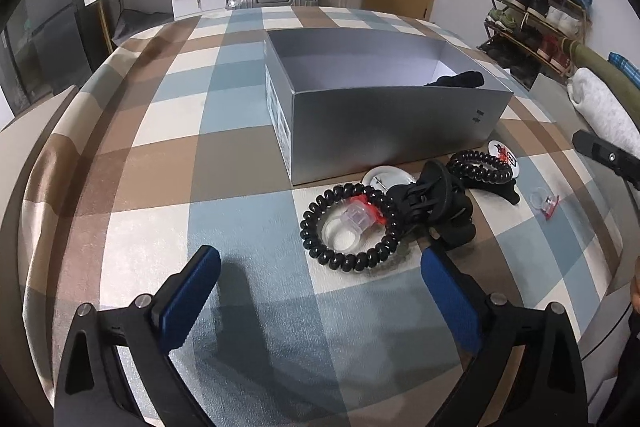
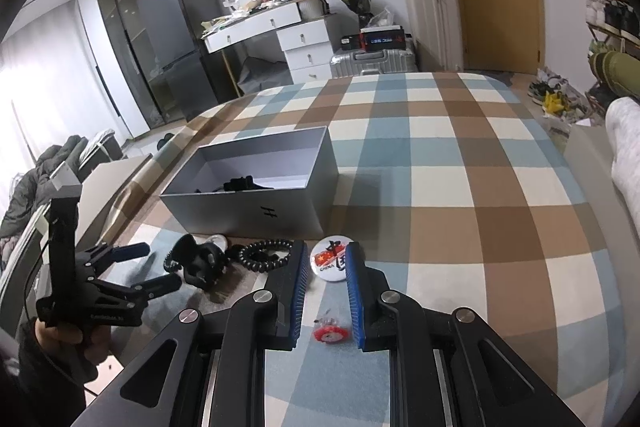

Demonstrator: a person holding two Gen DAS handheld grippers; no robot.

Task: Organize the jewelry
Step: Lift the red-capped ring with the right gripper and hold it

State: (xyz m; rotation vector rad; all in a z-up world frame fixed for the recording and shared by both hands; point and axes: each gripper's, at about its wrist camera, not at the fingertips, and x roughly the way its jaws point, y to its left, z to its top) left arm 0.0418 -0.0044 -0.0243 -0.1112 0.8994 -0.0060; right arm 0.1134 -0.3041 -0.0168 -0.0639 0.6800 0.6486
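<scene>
Ring (image 2: 330, 334) lies between right tongs (image 2: 329, 291), untouched.

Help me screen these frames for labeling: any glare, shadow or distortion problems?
Left wrist view: fisheye bends the checked tablecloth; the left hand-held gripper casts a soft shadow on it. Right wrist view: the window side is blown out white, the grey box stays sharp.

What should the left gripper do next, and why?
Probably ease the left gripper forward and right, down over the near hair tie: its jaws stand wide open and empty, the tie lies just ahead by its right finger, and the box is open behind.
</scene>
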